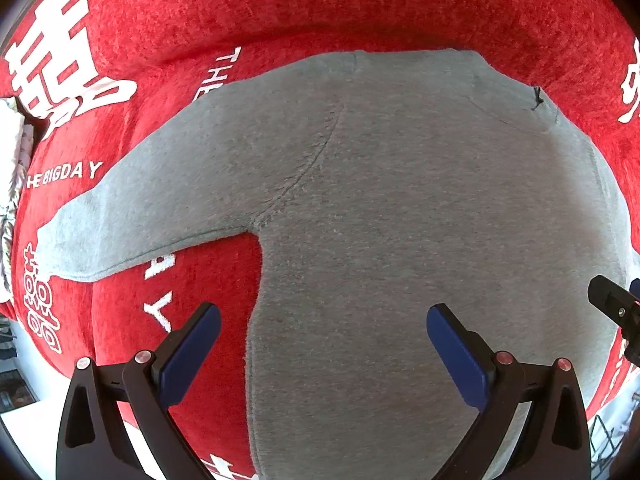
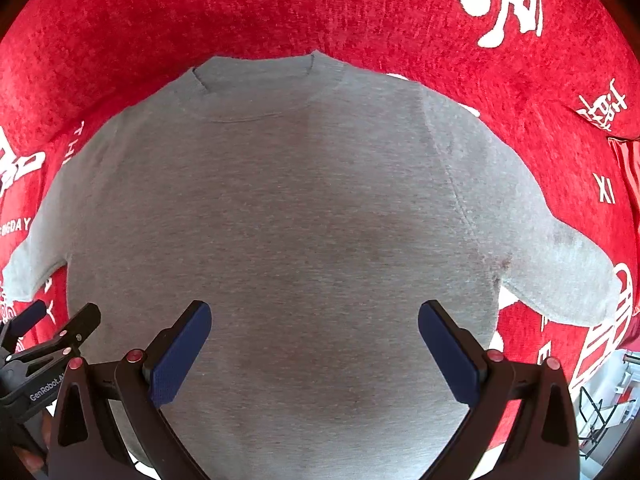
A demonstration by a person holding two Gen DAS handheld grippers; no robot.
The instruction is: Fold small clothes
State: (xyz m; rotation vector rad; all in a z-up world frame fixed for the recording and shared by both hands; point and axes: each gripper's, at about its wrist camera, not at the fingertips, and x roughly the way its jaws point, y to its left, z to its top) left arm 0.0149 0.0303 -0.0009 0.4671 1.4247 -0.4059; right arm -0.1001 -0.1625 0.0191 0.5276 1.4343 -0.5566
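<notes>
Shirt (image 2: 280,208) looks soft and floppy, so we think sleeve edges are best to pinch, and both our jaws are wide open, holding nothing.

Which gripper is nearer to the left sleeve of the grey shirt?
Left. The left gripper is open over the shirt's body just beside the left sleeve; the right gripper is open over the middle, farther from it.

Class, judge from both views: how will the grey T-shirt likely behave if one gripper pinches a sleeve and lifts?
The grey T-shirt lies flat and limp on the red cloth, so it would probably droop, not hold shape. Its soft knit looks light and easy to pinch. The textured cloth beneath may drag on it.
</notes>
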